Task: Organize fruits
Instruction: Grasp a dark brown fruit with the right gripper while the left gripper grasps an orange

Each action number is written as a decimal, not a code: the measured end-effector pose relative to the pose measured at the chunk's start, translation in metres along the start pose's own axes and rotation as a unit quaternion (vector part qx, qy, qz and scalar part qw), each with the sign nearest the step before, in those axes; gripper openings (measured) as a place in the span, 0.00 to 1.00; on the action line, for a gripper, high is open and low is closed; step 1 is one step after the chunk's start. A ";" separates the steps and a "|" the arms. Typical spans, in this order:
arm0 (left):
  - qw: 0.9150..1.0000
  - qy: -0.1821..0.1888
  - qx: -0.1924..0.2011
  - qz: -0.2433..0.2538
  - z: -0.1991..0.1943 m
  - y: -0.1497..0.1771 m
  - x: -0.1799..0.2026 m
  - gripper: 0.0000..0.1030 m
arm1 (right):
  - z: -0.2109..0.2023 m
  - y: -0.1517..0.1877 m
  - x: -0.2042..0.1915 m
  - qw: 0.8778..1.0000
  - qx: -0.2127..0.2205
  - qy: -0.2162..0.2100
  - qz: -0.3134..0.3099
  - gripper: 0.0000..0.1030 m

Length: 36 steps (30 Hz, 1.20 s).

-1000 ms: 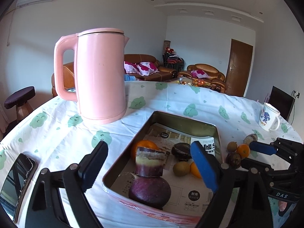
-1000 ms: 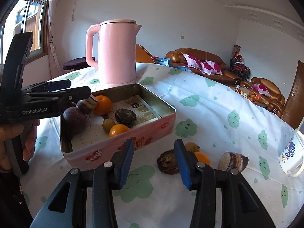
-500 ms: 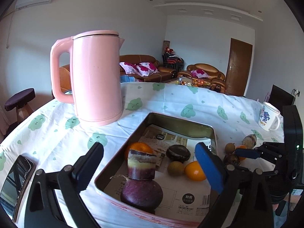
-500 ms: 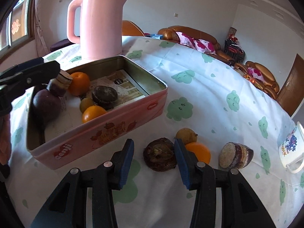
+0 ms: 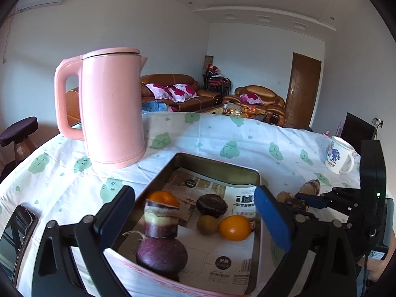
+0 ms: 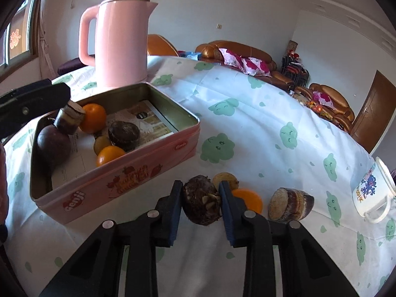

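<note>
Your right claw [image 6: 201, 199] is clamped on a dark, rough brown fruit [image 6: 201, 204], pads pressed on both sides. That fruit sits on the desk [image 6: 259, 133] just outside the pink tin [image 6: 116, 183], off the tin's long printed wall. Behind it, touching or nearly so: a small yellowish fruit [image 6: 226, 178] and an orange [image 6: 248, 198], partly hidden by the right pad. A cut brown-and-cream chunk [image 6: 289, 204] lies a bit further from the tin, same row.

Your left claw [image 5: 195, 215] stands wide w/ nothing between the pads; it hangs over the tin's near end, pads either side of the tin [image 5: 217, 165].

Inside the tin, on printed paper [image 5: 222, 262]:
- big purple round fruit [image 5: 160, 253] at the end nearest your left claw
- cut purple-and-cream chunk [image 5: 162, 219] resting on top of it, tilted
- orange [image 5: 163, 198] right behind that chunk
- dark brown rough fruit [image 5: 211, 204] around mid-tin
- small olive-green fruit [image 5: 207, 224] and a second orange [image 5: 234, 227] side by side, touching, nearer the tin's long printed wall

Pink kettle [image 5: 111, 106] stands upright just past the tin's far corner. White mug [image 6: 373, 193] w/ blue print sits well apart from the tin, beyond the loose fruit. A dark phone [image 5: 14, 235] lies flat on the desk, off the tin's side away from the loose fruit, seen from the left wrist.
</note>
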<state>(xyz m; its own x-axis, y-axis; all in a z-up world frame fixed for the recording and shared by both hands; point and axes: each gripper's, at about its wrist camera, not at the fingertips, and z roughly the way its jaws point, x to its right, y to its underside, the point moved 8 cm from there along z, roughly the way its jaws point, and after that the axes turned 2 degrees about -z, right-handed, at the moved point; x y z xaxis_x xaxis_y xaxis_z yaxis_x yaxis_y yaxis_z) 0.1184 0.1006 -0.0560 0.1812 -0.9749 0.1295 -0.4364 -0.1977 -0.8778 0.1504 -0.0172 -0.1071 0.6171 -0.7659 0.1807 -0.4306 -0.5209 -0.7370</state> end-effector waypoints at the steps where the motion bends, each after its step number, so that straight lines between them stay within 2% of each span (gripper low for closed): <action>1: 1.000 0.004 0.000 0.006 0.001 -0.001 0.007 0.96 | -0.008 0.000 0.004 1.000 0.012 0.001 0.008 0.30; 6: 0.999 0.022 -0.005 0.045 0.006 0.001 0.047 0.96 | -0.030 0.012 0.041 0.996 0.042 0.022 0.070 0.30; 9: 0.997 0.037 -0.016 0.066 0.013 0.004 0.074 0.96 | -0.035 0.023 0.071 0.991 0.043 0.025 0.120 0.30; 12: 0.994 0.058 -0.036 0.084 0.024 0.011 0.100 0.95 | -0.040 0.030 0.090 0.989 0.043 0.044 0.136 0.30; 14: 0.992 0.063 -0.054 0.093 0.034 0.017 0.113 0.91 | -0.041 0.035 0.099 0.987 0.040 0.046 0.150 0.30; 16: 0.989 0.074 -0.072 0.103 0.042 0.023 0.128 0.82 | -0.043 0.038 0.106 0.985 0.040 0.047 0.159 0.30; 20: 0.983 0.090 -0.101 0.122 0.055 0.034 0.153 0.78 | -0.045 0.042 0.112 0.983 0.043 0.037 0.174 0.30; 23: 0.980 0.097 -0.122 0.125 0.065 0.039 0.164 0.70 | -0.046 0.042 0.113 0.983 0.047 0.033 0.176 0.31; 30: 0.972 0.101 -0.171 0.127 0.087 0.057 0.175 0.59 | -0.044 0.043 0.116 0.981 0.047 0.028 0.184 0.31; 33: 0.971 0.105 -0.176 0.125 0.090 0.058 0.176 0.56 | -0.042 0.043 0.115 0.982 0.044 0.029 0.181 0.31; 35: 0.968 0.110 -0.185 0.125 0.093 0.060 0.178 0.40 | -0.041 0.042 0.115 0.982 0.043 0.029 0.179 0.31; 36: 0.968 0.111 -0.185 0.126 0.093 0.060 0.178 0.40 | -0.041 0.043 0.115 0.982 0.043 0.028 0.180 0.31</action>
<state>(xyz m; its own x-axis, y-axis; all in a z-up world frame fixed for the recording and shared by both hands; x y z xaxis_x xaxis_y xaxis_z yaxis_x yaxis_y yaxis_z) 0.2061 -0.0755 -0.1283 -0.1483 -0.9869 0.0638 -0.7355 0.0669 -0.6742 0.1760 -0.1430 -0.0909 0.3965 -0.9155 -0.0675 -0.5559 -0.1810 -0.8113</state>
